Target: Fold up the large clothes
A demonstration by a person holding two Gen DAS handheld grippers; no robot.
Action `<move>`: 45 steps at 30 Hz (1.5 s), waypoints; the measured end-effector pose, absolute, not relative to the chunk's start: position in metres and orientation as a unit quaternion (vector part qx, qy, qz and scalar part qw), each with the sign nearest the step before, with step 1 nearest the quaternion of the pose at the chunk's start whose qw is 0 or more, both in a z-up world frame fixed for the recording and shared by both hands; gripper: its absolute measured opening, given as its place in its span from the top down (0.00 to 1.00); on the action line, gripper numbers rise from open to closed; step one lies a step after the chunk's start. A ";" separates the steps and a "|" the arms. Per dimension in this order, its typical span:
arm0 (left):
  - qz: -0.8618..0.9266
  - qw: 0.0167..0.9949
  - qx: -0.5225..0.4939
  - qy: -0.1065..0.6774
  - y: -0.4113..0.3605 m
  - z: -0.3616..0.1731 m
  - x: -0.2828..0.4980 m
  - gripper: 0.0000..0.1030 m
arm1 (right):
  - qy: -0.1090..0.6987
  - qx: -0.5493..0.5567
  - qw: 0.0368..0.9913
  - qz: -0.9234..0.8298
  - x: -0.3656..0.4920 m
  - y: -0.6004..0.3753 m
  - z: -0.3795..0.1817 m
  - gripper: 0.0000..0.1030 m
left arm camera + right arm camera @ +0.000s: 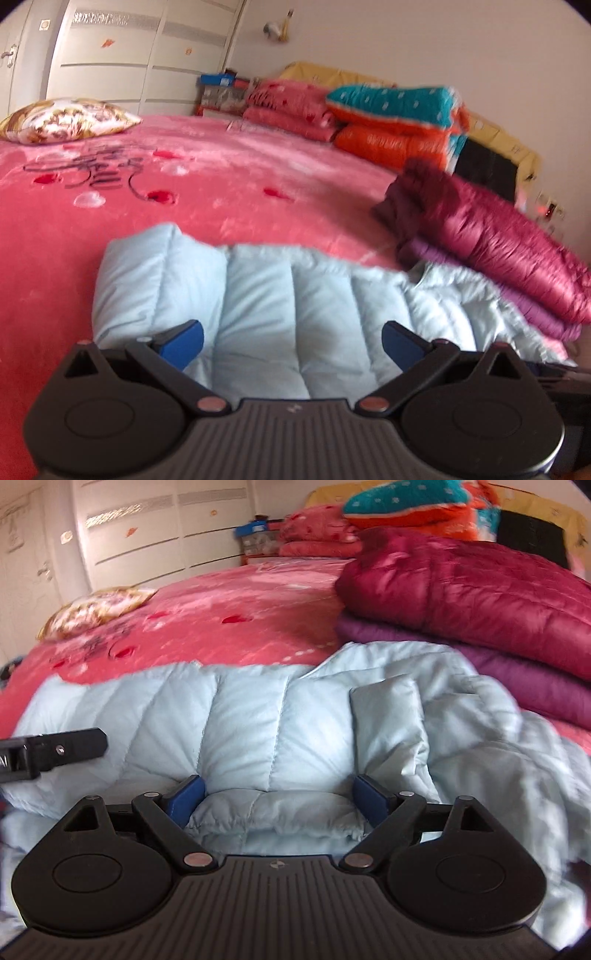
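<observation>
Left hand-held gripper and right hand-held gripper are both released, jaws spread over the pale blue puffer jacket lying on the pink bed. Folded maroon jackets sit ahead-right.

- The left wrist view sits low and close over the pale blue puffer jacket, looking forward across the pink bed toward the white wardrobe.
- The right wrist view sits just as near the jacket, facing much the same way.
- Both share the jacket, the folded magenta coats, the patterned pillow and the wardrobe.
</observation>
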State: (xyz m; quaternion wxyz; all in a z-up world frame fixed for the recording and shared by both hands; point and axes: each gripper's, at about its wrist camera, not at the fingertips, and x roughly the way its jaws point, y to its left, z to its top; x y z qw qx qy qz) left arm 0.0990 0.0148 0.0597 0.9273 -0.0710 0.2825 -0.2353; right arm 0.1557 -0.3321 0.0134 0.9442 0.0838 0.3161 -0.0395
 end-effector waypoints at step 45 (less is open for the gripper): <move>-0.388 0.881 0.092 0.253 -0.067 0.120 -0.188 0.01 | 0.002 0.800 0.576 -0.168 -0.221 -0.587 -0.130 0.00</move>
